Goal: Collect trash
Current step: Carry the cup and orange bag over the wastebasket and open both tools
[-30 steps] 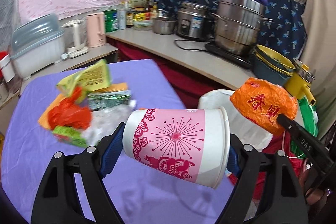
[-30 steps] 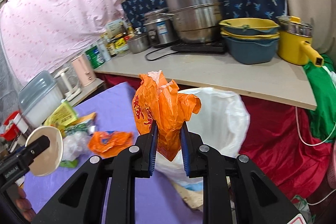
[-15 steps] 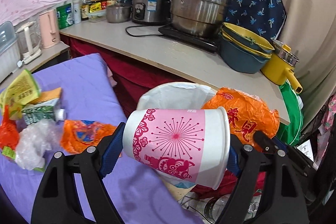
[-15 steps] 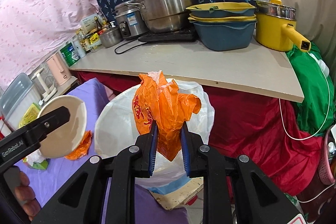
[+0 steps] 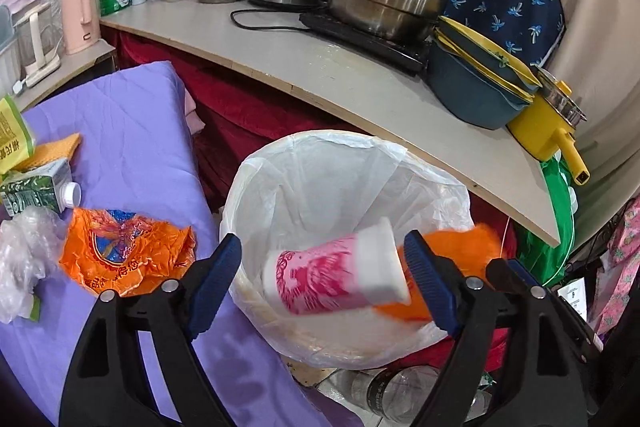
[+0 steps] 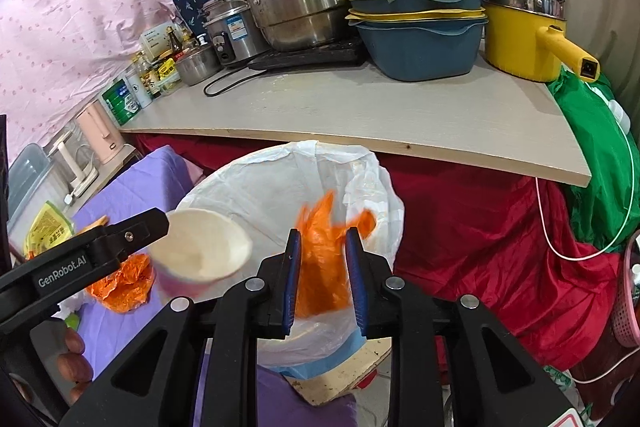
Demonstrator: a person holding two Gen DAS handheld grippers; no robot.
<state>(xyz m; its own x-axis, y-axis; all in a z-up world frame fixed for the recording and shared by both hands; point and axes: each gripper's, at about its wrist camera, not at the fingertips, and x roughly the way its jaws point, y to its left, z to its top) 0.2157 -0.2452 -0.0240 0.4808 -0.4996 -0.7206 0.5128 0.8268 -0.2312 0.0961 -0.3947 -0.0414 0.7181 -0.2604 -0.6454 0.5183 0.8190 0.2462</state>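
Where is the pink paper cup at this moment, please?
In the left wrist view, the pink paper cup is loose between the open left gripper pads, over the white-lined bin.

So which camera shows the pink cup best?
The left wrist view: the cup lies side-on there, its pink print visible, though blurred. The right wrist view shows mainly its open mouth and a sliver of pink.

Ahead of the left gripper (image 5: pixel 322 279), the bin liner (image 5: pixel 312 163) gaped open; the counter edge (image 5: pixel 360 99) overhung beyond, and an orange wrapper (image 5: pixel 124 255) lay left.
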